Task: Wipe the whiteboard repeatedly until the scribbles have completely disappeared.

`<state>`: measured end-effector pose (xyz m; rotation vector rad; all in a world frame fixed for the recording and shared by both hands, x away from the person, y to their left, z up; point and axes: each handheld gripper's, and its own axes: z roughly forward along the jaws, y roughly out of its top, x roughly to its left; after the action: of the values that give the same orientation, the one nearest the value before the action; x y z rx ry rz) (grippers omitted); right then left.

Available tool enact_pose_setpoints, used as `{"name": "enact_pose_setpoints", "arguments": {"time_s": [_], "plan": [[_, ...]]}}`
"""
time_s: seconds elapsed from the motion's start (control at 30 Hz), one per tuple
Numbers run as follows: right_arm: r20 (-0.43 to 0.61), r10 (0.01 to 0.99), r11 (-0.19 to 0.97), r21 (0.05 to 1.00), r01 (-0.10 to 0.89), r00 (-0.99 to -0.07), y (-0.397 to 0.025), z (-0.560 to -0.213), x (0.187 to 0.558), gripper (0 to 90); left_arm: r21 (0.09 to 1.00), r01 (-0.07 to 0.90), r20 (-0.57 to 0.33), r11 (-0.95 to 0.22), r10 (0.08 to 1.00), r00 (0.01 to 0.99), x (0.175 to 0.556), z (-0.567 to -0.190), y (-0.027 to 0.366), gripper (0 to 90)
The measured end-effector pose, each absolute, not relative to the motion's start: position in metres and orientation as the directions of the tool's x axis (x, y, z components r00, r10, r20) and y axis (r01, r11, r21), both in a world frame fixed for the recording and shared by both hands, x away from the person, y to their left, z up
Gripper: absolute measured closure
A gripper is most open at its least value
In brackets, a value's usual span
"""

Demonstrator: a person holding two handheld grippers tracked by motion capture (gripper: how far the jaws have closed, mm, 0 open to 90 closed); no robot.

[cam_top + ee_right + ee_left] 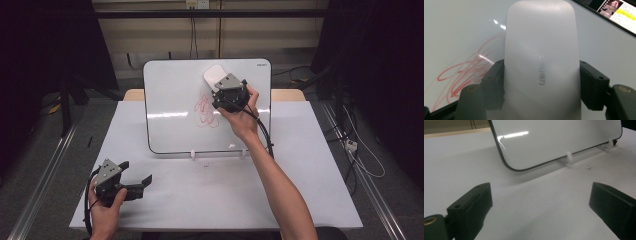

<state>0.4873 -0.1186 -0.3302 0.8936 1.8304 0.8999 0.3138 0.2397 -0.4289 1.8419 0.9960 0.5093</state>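
Whiteboard [175, 105] stands propped on two small white feet [193, 154] toward the far edge of the table [310, 165], leaning back, its face turned to me and carrying a tangle of red scribbles [206, 111] right of its middle. On the table's near left corner, my left hand [106, 210] rests with my left gripper [138, 173], jaws spread wide with bare tabletop between them; in the left gripper view they frame the board's lower left corner and one foot [569, 156], well apart from both. My right hand [241, 116] reaches across the table and holds my right gripper [218, 83] up against the board's upper right area. Its two jaws are clamped on the sides of the white eraser [215, 76], which sticks out ahead of the fingertips toward the board's top edge. The right gripper view shows the eraser [541, 60] gripped about midway along its length, its faint lettering running lengthwise, with the scribbles [466, 73] just beside it, down and to its left. The eraser sits above and slightly right of the red marks; whether its underside touches the board I cannot tell.
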Motion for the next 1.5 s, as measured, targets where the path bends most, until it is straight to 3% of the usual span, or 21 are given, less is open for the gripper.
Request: {"name": "enact_pose_setpoints", "arguments": {"time_s": [0.57, 1.5], "plan": [[-0.368, 0.878, 0.441, 0.870, 0.220, -0.306, -0.124, -0.320, 0.496, 31.7, 0.882, 0.413, -0.068, -0.228, 0.805, 0.589, 0.313, -0.429, 0.237, 4.8], [-0.448, 0.785, 0.553, 0.818, 0.156, -0.428, -0.072, -0.365, 0.459, 31.8, 0.883, 0.410, -0.067, -0.229, 0.803, 0.593, 0.313, -0.429, 0.235, 4.8]]}}
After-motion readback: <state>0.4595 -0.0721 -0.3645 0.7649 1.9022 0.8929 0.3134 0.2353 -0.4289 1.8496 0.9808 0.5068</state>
